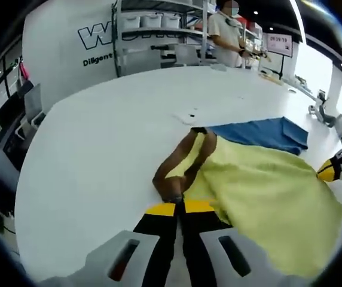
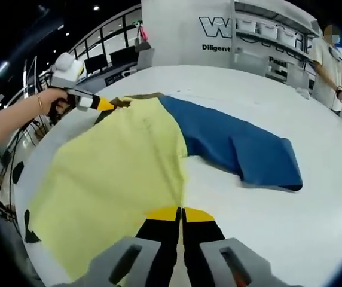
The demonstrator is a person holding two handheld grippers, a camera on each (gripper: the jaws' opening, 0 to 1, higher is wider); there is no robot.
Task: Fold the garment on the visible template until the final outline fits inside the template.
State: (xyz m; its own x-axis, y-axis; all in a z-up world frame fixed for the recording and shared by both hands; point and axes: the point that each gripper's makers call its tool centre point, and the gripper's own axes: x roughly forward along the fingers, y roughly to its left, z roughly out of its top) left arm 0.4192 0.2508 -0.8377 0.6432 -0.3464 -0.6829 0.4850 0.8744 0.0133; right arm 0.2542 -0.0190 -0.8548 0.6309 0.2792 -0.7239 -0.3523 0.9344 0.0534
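While both grippers (image 1: pixel 179 206) (image 2: pixel 181 212) pinch the yellow-and-blue cloth garment (image 2: pixel 129 161) on the white table (image 1: pixel 99 149), uneven pulling could skew the fold.

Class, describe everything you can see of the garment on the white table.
The garment is soft cloth, yellow with a blue part and a brown collar edge. It lies mostly flat on the white table, lightly creased. The left gripper pinches its collar end; the right gripper pinches the yellow edge.
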